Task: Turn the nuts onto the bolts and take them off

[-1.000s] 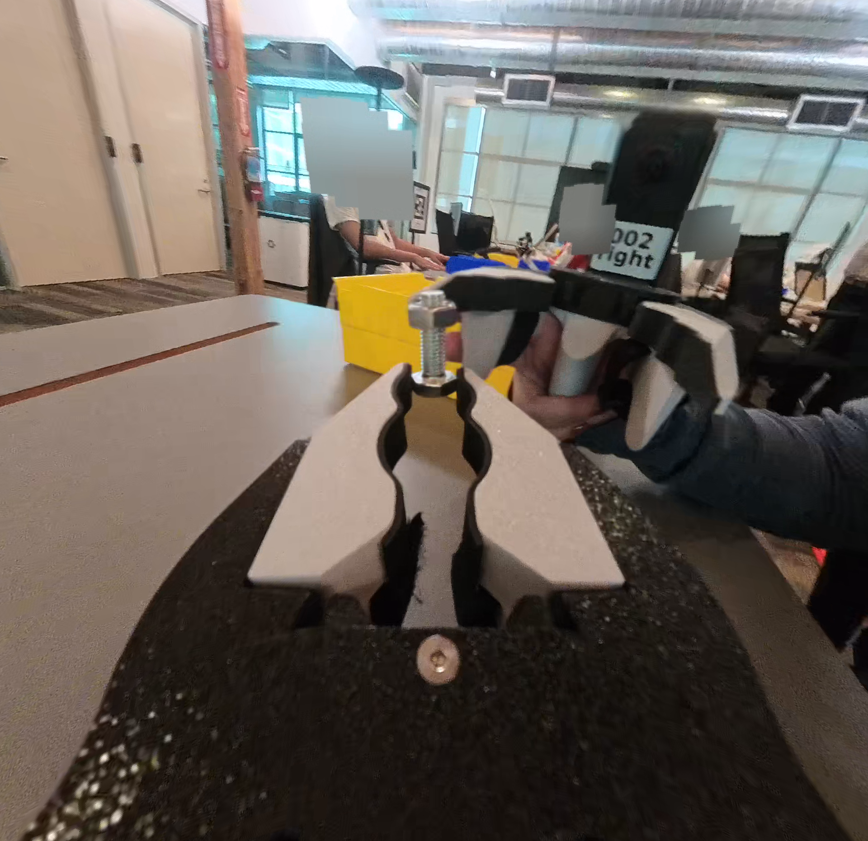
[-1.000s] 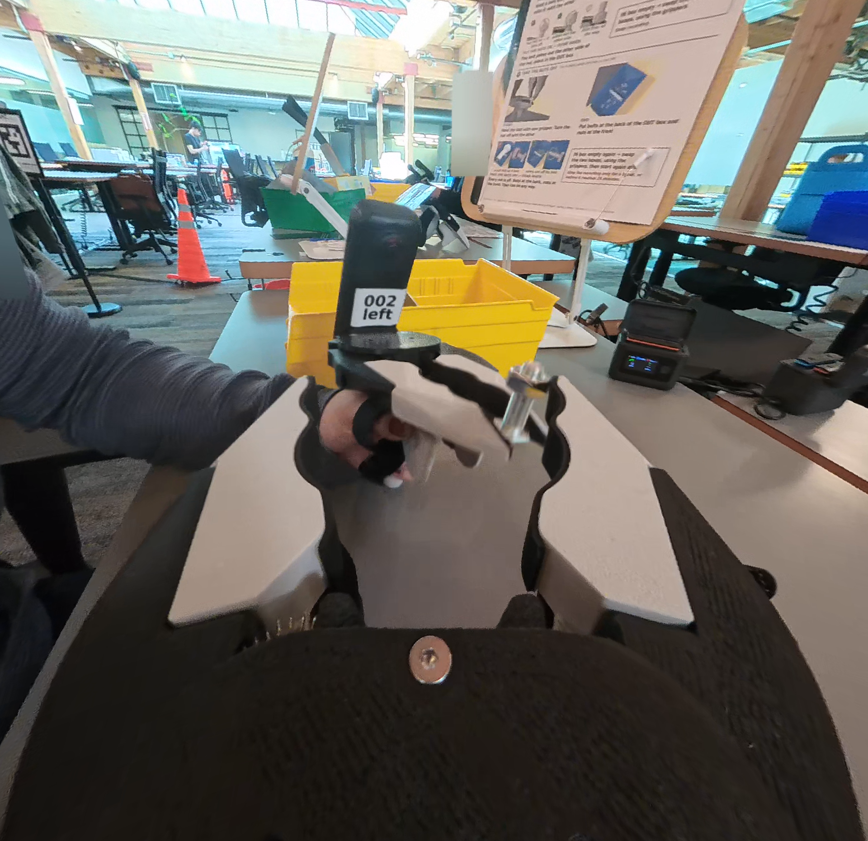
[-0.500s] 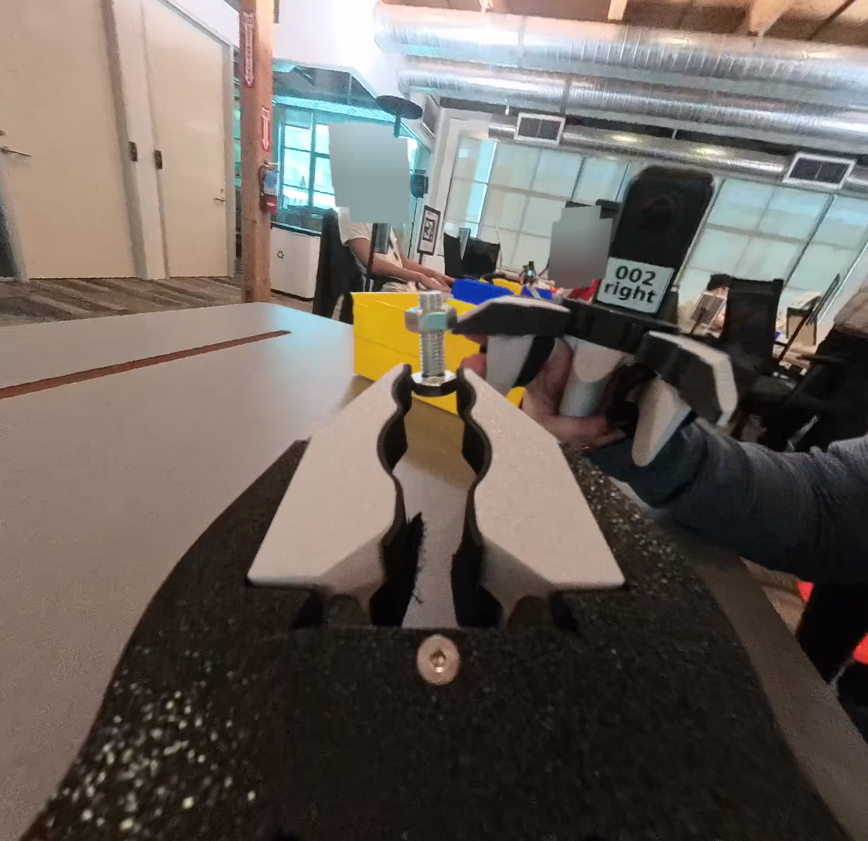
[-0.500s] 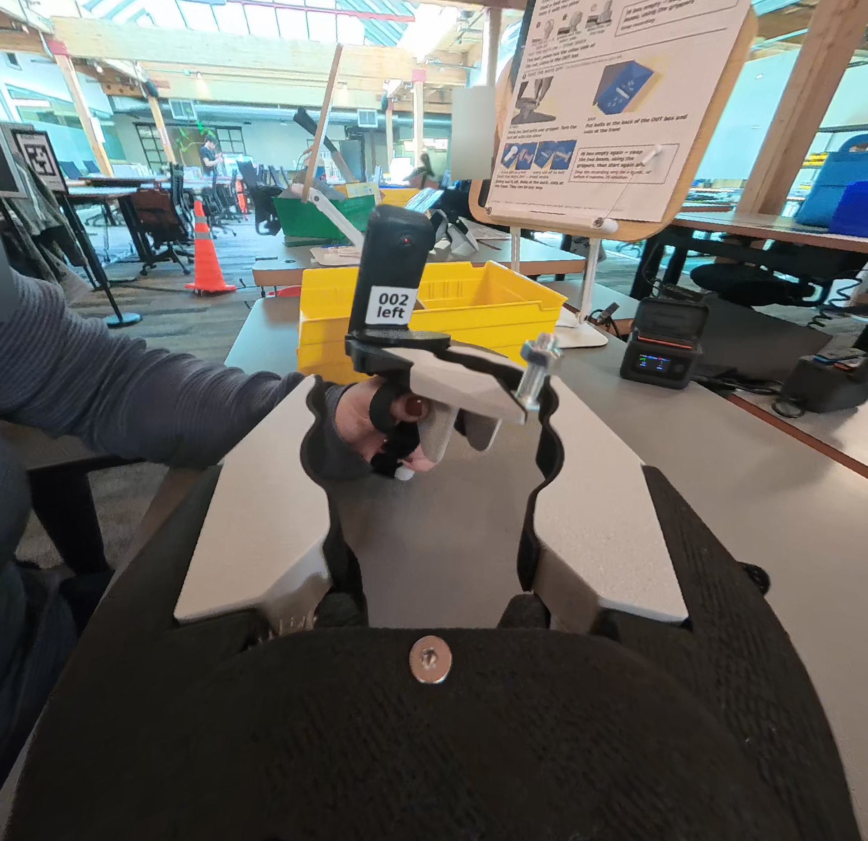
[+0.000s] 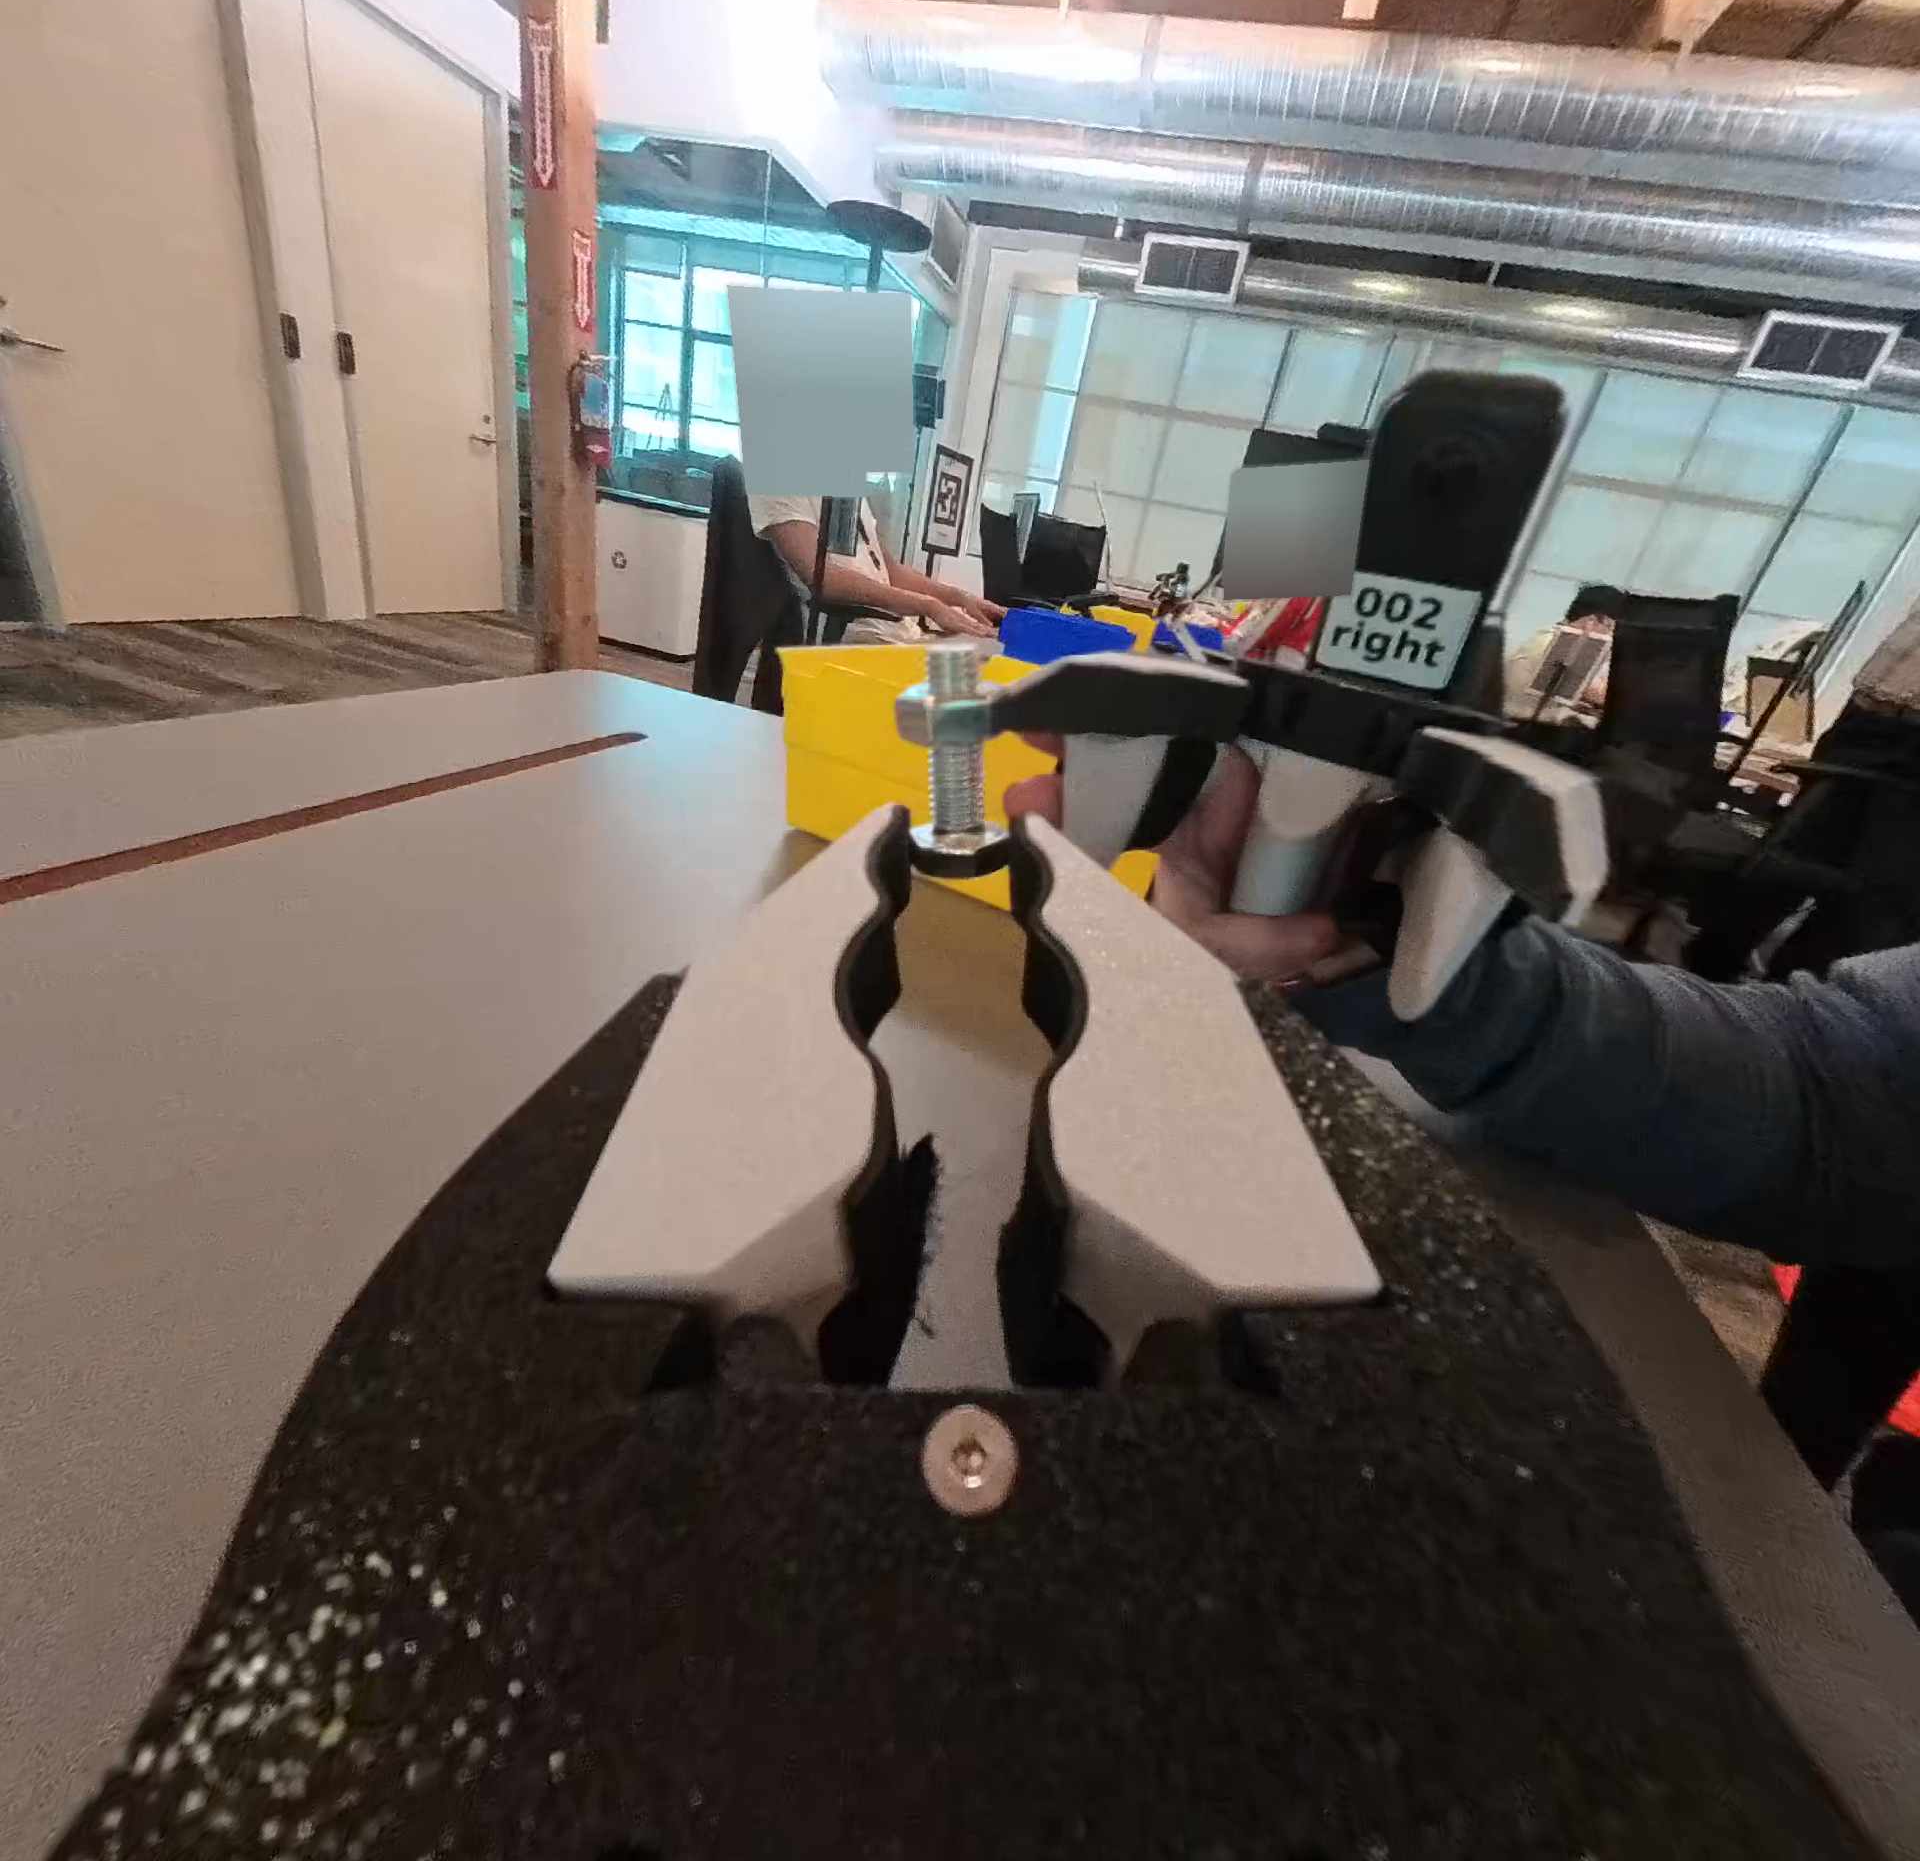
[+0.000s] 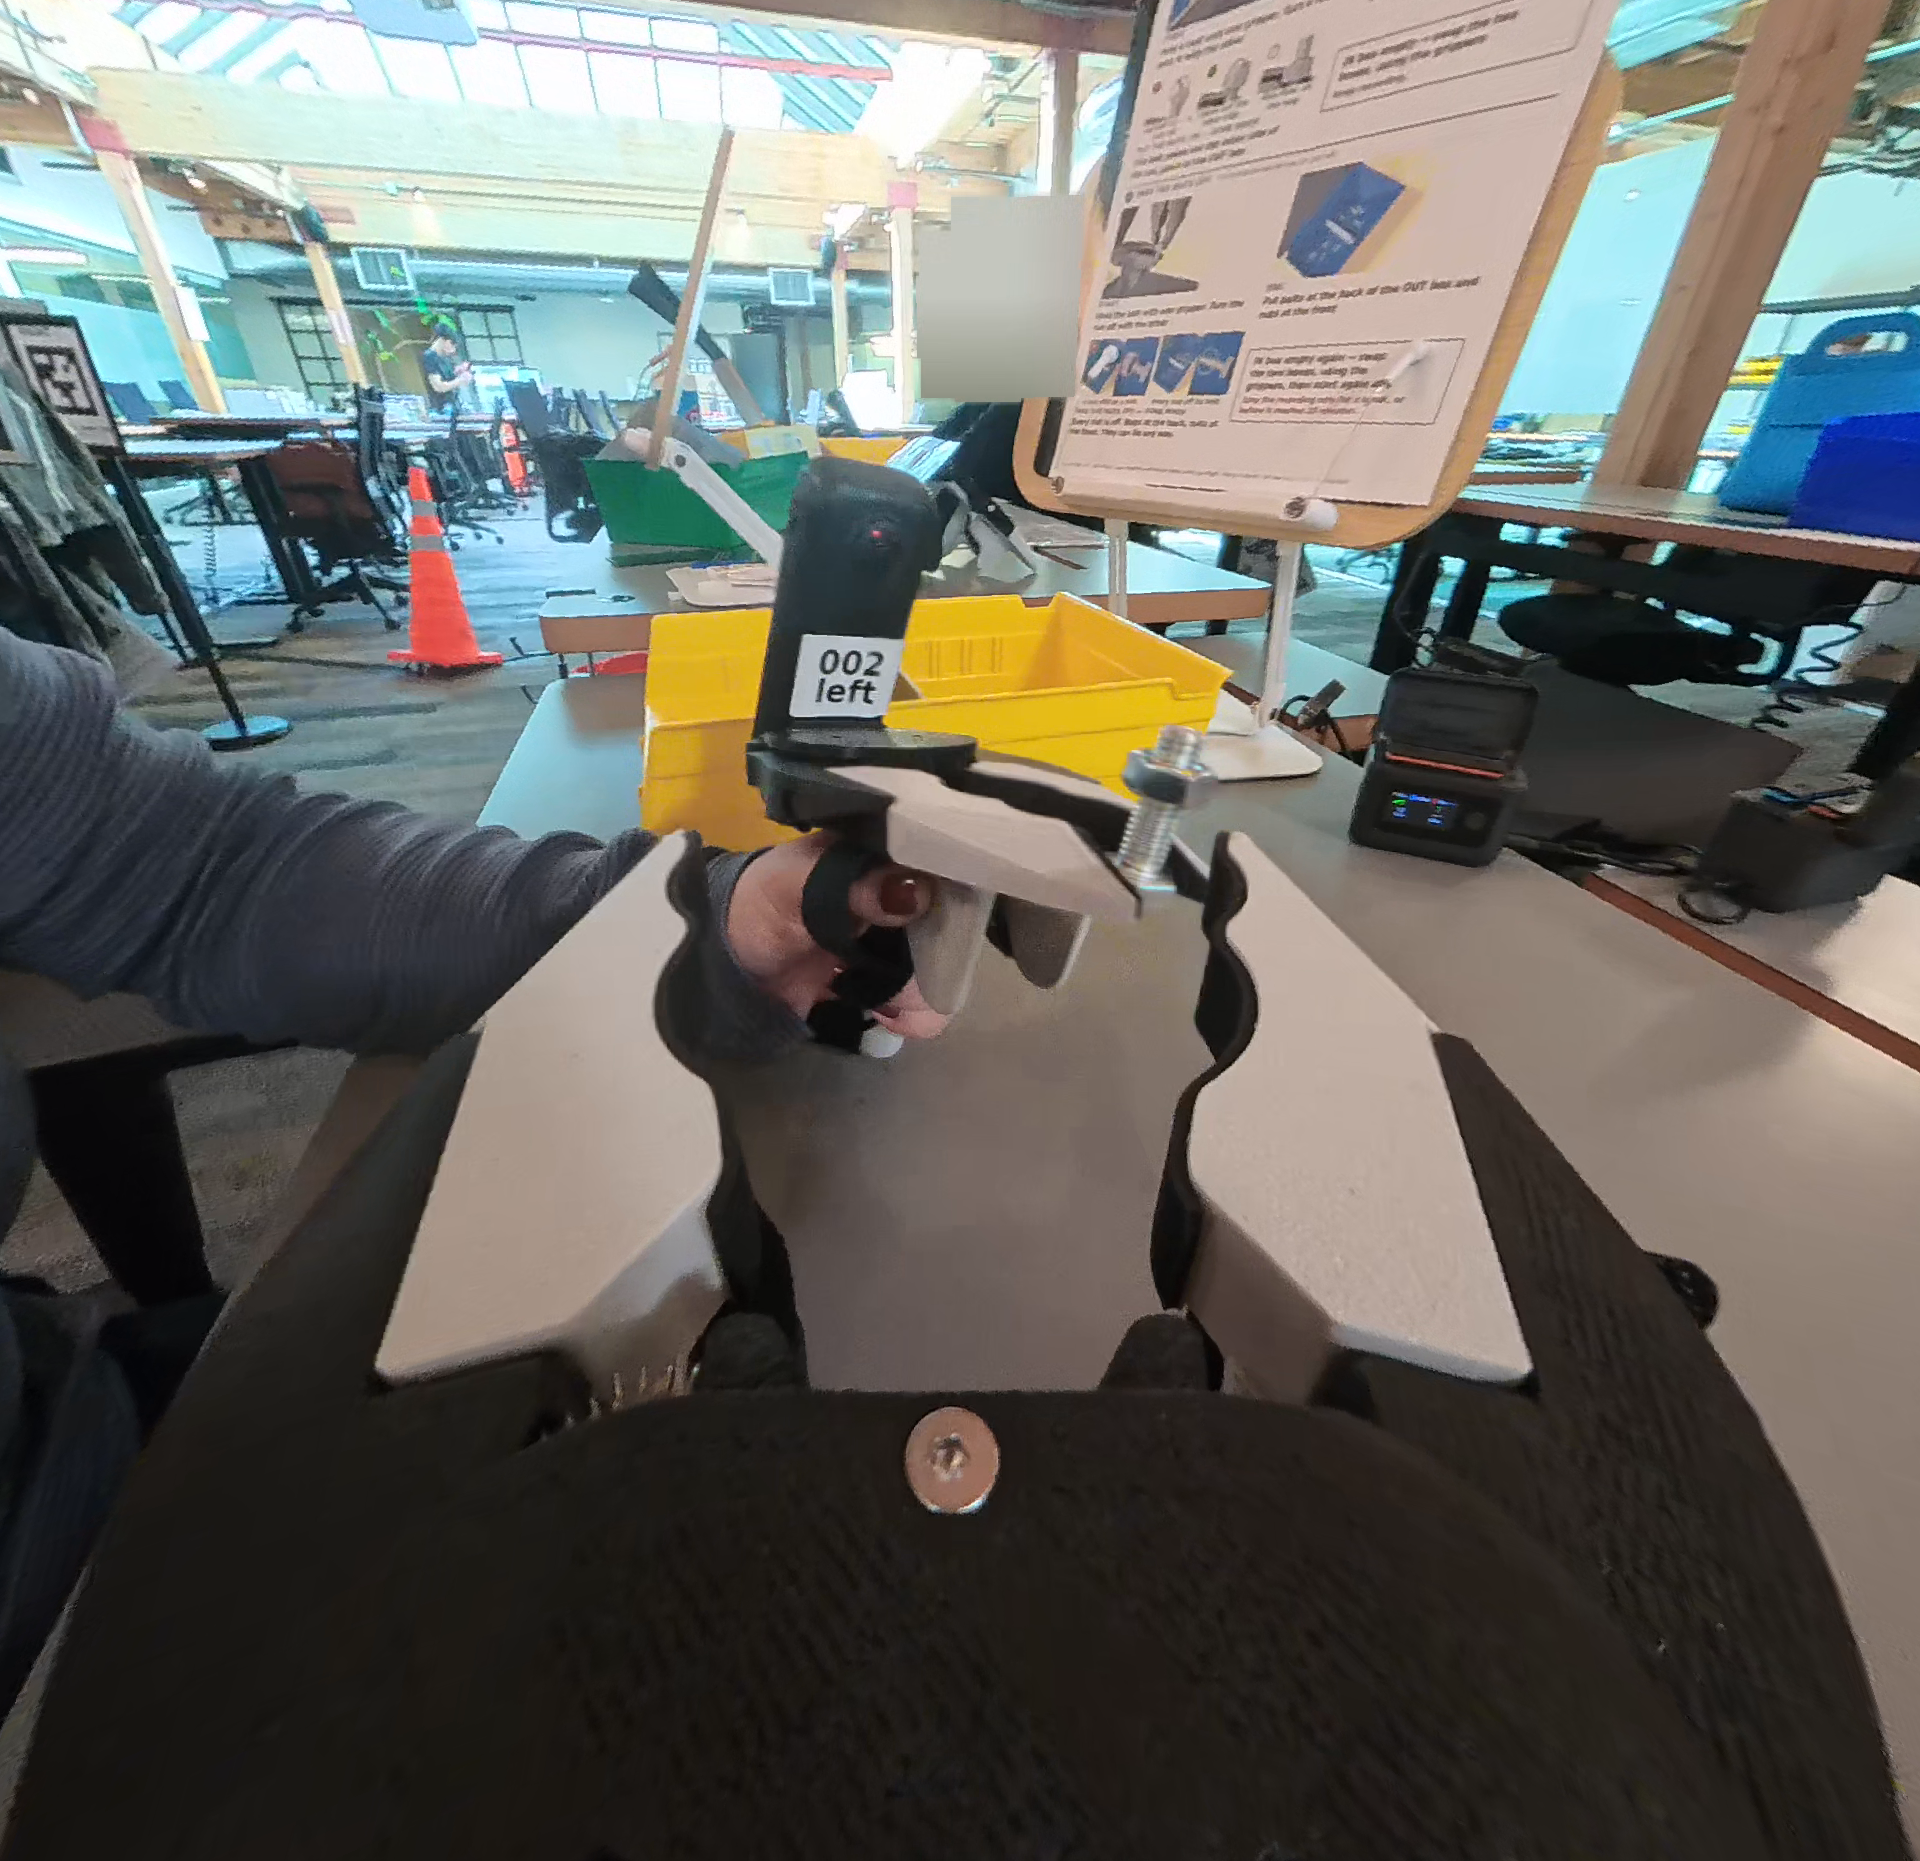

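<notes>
**Steel bolt pinched upright, nut near its top**

Grey plastic fingers of the left gripper (image 5: 954,855) are closed on the hexagonal head of a bolt (image 5: 954,772), which stands upright above the tips with its threaded shaft pointing up. A nut (image 5: 940,715) sits on the thread close to the upper end, only a little thread showing above it. In the left wrist view one dark finger (image 5: 1122,705) of the right gripper (image 6: 954,938) reaches in from the right and its tip touches the side of the nut; the other finger is well apart from it, nearer the sleeve. The right wrist view shows that gripper's jaws spread wide, holding nothing, with the bolt just inside the right-hand finger.

A hand (image 6: 831,938) in a dark sleeve holds the left gripper's handle; in the other view a second hand (image 5: 1236,876) holds the right gripper.

All of this hangs above a grey table (image 5: 260,980). Just behind the bolt a yellow bin (image 6: 1039,689) stands on the table. Farther right on the table are a small black device with a lit screen (image 6: 1439,783) and a board with a printed sheet (image 6: 1320,232) on a white stand. Beyond lie an orange cone (image 6: 436,596) on the floor, desks and chairs.
</notes>
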The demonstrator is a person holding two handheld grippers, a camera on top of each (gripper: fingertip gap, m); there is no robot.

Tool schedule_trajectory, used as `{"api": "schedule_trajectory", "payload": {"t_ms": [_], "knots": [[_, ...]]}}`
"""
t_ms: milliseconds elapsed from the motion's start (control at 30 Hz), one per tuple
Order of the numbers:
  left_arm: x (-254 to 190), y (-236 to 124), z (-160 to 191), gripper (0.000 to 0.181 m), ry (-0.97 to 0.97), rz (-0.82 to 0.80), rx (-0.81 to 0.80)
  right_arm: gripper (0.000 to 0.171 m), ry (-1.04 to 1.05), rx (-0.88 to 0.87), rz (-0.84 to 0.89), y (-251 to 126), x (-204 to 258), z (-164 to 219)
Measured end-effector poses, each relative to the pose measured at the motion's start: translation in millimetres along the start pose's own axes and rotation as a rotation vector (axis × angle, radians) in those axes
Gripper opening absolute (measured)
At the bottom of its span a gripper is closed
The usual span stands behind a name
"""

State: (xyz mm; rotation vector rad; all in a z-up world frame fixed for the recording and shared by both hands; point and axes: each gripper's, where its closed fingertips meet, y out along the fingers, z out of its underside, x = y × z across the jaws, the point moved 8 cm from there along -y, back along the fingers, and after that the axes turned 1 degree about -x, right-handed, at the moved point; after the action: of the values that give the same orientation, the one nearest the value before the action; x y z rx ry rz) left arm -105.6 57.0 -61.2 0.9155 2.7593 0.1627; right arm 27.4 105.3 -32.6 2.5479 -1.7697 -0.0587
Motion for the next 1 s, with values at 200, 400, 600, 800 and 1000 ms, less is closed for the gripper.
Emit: {"api": "schedule_trajectory", "payload": {"t_ms": [200, 400, 600, 800, 1000], "knots": [[-37, 21, 12, 0.017, 0.023, 0.215, 0.098, 0.102, -0.014, -0.005, -0.035, 6, 8, 1], [-18, 10, 4, 0.016, -0.029, 0.124, 0.026, 0.113, 0.008, 0.005, -0.070, 4, 7, 1], [-16, 8, 2, 0.016, -0.039, 0.114, -0.001, 0.109, 0.016, -0.011, -0.049, 3, 4, 0], [-21, 3, -8, 0.015, -0.072, 0.177, -0.171, 0.109, 0.042, -0.044, -0.061, 5, 6, -1], [-17, 2, -5, 0.015, -0.093, 0.180, -0.167, 0.106, 0.030, -0.090, -0.087, 4, 11, -7]]}}
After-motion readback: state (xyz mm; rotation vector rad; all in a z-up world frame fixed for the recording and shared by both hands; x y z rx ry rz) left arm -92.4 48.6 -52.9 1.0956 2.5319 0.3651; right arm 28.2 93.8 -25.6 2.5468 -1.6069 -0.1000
